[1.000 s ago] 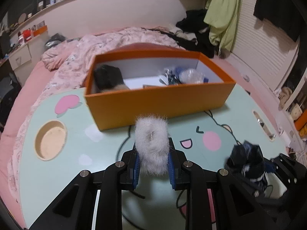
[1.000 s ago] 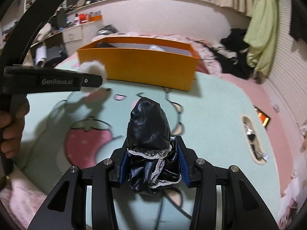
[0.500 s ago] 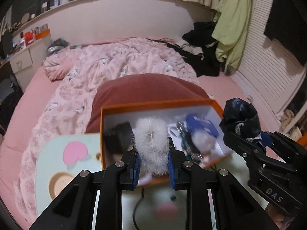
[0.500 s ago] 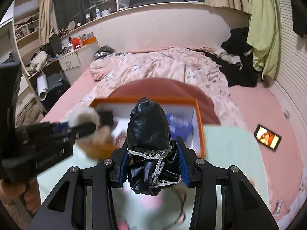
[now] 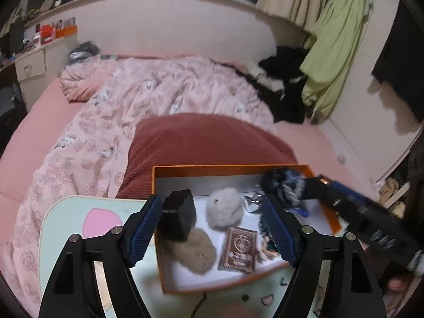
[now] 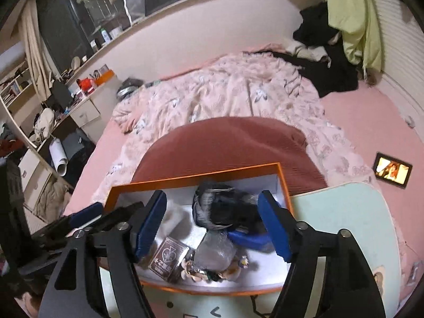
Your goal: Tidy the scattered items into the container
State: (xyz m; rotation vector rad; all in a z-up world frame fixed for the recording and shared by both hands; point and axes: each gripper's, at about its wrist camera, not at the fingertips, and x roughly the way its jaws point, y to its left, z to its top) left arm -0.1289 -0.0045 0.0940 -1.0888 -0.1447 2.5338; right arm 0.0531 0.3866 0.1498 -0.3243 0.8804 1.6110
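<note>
The orange box (image 5: 228, 169) sits on the pale green table, also in the right wrist view (image 6: 185, 179). My left gripper (image 5: 212, 229) is open and empty above the box. The white furry scrunchie (image 5: 224, 208) lies inside it, beside a black pouch (image 5: 179, 218) and a tan furry item (image 5: 197, 254). My right gripper (image 6: 213, 228) is open above the box's right part. The black lace-trimmed bundle (image 6: 225, 210) lies in the box below it; in the left wrist view it (image 5: 283, 185) shows blurred at the right gripper's tip.
A brown card box (image 5: 238, 250), a clear plastic bag (image 6: 214, 251) and small figures lie in the box. A dark red cushion (image 5: 206, 140) and pink floral duvet (image 5: 164, 90) lie behind. A lit phone (image 6: 392, 171) lies on the pink sheet. Black cable runs on the table (image 5: 66, 228).
Both grippers have opened over the box. The white scrunchie has dropped from the left gripper and the black bundle from the right one into the box.
</note>
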